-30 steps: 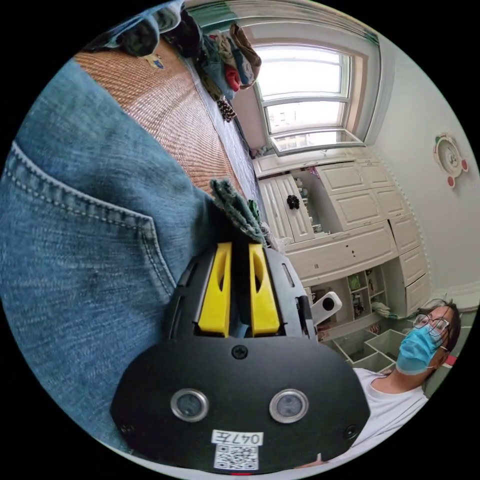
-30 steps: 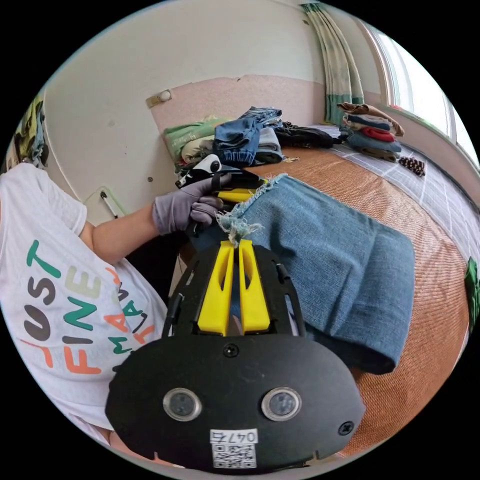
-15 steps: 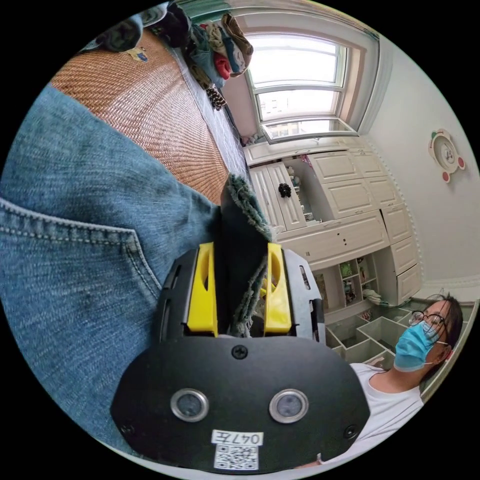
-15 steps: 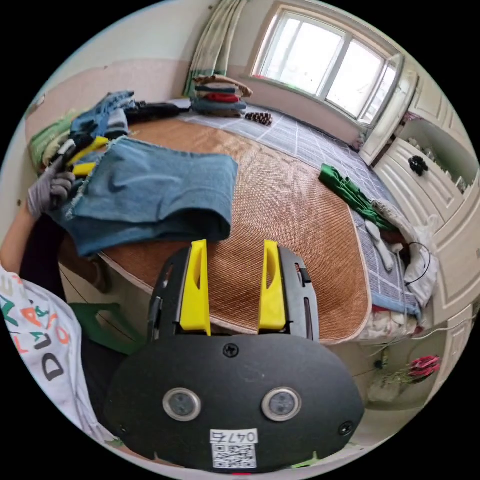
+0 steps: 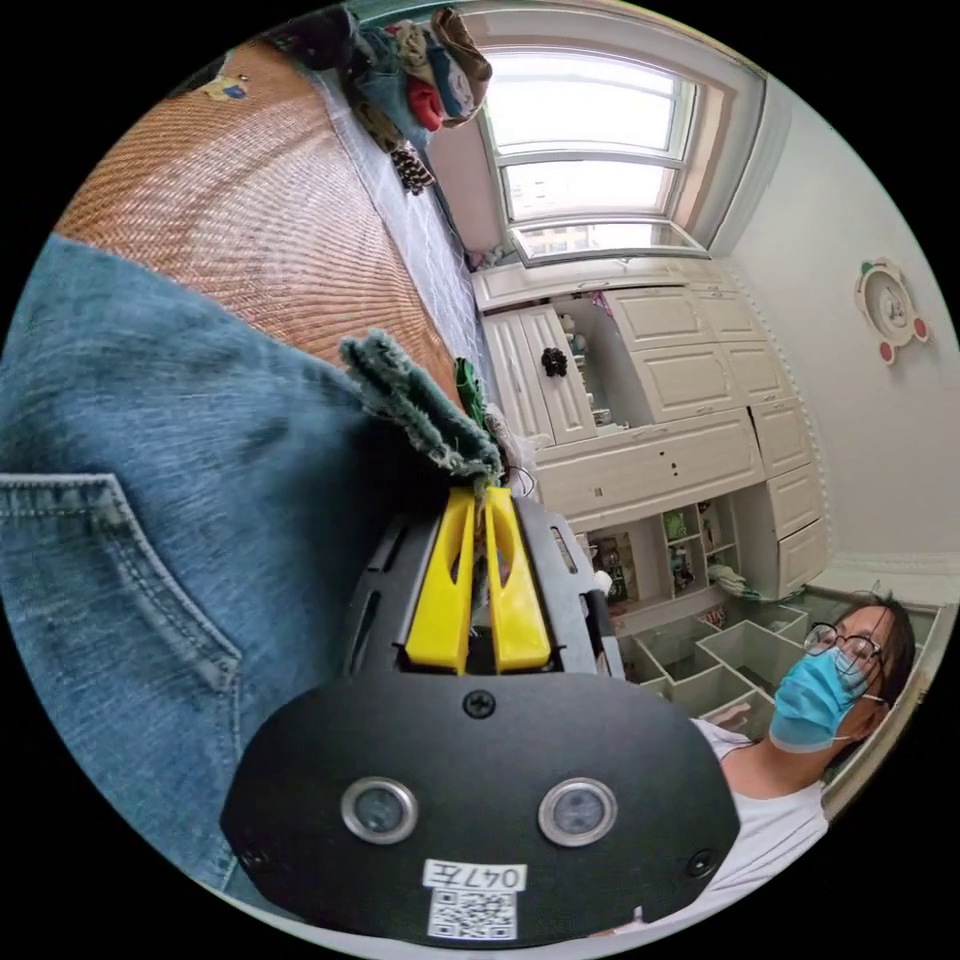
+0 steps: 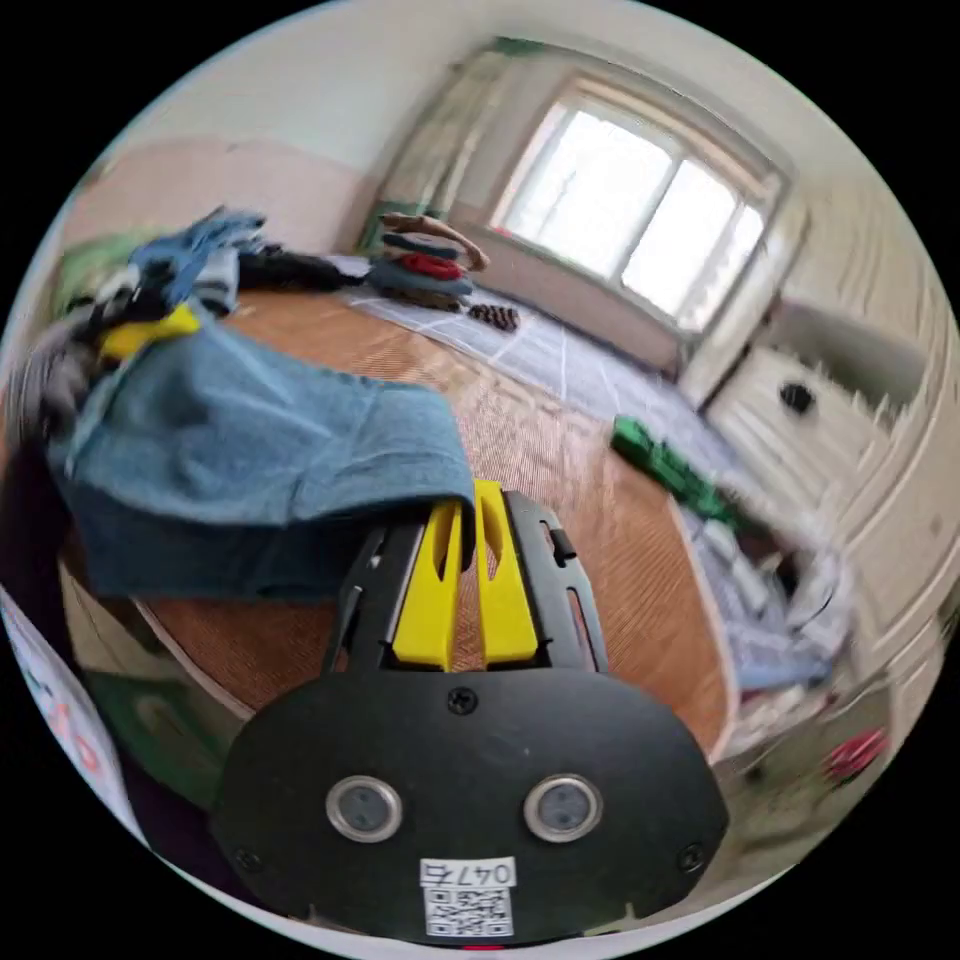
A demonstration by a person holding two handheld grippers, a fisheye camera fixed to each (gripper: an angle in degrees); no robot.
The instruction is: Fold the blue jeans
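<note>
On a woven orange-brown mat (image 6: pixel 600 520) covering a bed, the blue jeans (image 6: pixel 260 440) lie folded into a thick rectangle near the person's edge. In the right gripper view, which is blurred, the long axis of the folded jeans runs across the picture, from the left gripper (image 6: pixel 150 330) at the far end to the right gripper (image 6: pixel 470 510) at the near corner. The right gripper's yellow jaws stand almost together at that folded corner; the denim edge seems to sit between their tips, but the blur makes a firm grip hard to confirm.

In the left gripper view, the left gripper (image 5: pixel 478 500) has its jaws drawn nearly closed on the frayed hem (image 5: pixel 420 410) of the jeans, with a back pocket (image 5: pixel 120 580) visible alongside. A person in a white shirt (image 5: pixel 770 830) sits nearby.

Each gripper sits at an opposite end of the bundle, so the next fold likely brings one end over toward the other. A stack of folded clothes (image 6: pixel 425 265) rests well apart, near the window.
</note>
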